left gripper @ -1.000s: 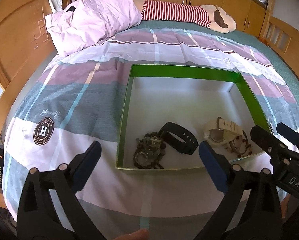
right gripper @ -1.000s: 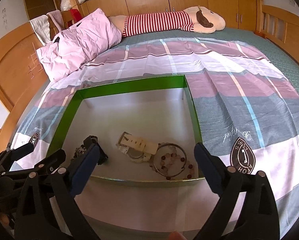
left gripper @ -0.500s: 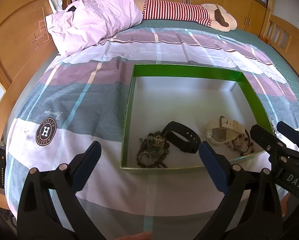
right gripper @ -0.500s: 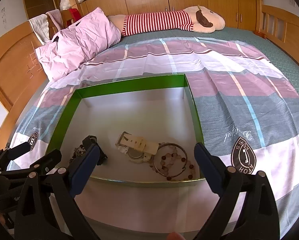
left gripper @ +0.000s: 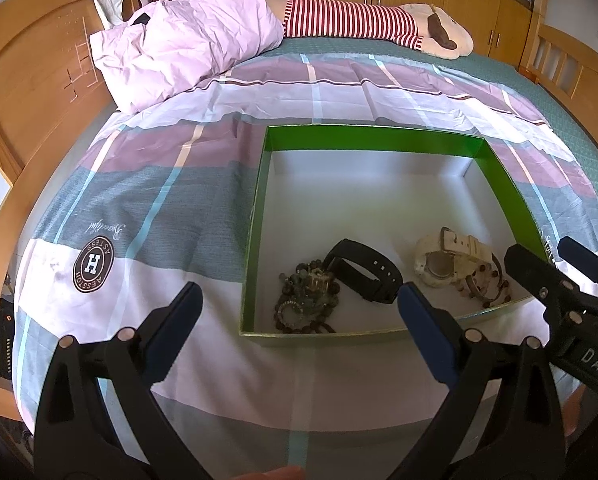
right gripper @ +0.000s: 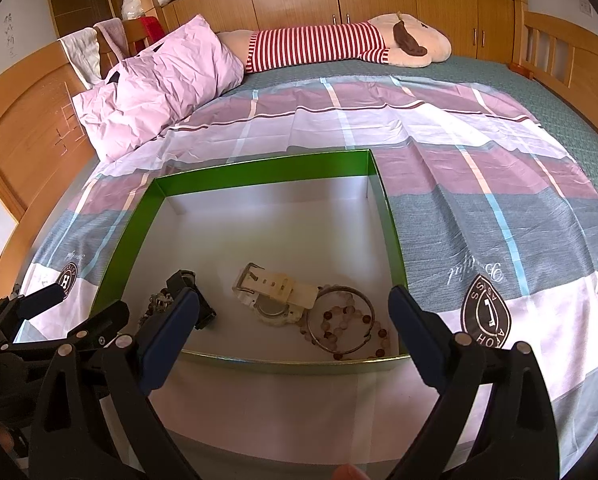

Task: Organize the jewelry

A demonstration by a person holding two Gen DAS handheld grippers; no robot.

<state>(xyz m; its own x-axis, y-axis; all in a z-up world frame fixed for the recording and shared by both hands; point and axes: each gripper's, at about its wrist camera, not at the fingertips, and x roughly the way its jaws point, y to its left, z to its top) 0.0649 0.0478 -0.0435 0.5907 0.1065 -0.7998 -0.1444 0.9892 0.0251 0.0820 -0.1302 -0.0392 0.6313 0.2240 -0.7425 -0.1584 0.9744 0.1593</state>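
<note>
A shallow green-walled box [left gripper: 373, 138] [right gripper: 267, 170] with a white floor lies on the bed. In its near part lie a dark bead necklace [left gripper: 307, 300] [right gripper: 157, 306], a black watch [left gripper: 365, 270] [right gripper: 189, 286], a cream watch [left gripper: 447, 260] [right gripper: 277, 292] and a metal bangle with pink beads [left gripper: 489, 284] [right gripper: 341, 320]. My left gripper [left gripper: 299, 320] is open and empty, held before the box's near left corner. My right gripper [right gripper: 293, 318] is open and empty, over the box's near edge; it also shows in the left wrist view [left gripper: 555, 276].
The box sits on a plaid sheet [left gripper: 159, 200] [right gripper: 479, 200]. A pink pillow [left gripper: 183, 44] [right gripper: 159, 88] and a striped plush toy [left gripper: 379, 26] [right gripper: 339, 44] lie at the far side. A wooden headboard [left gripper: 27, 80] stands at the left, cabinets behind.
Both grippers have drawn back slightly toward me and to the left; the box sits a little farther right in the left wrist view. Jaws stay open; the jewelry has not moved.
</note>
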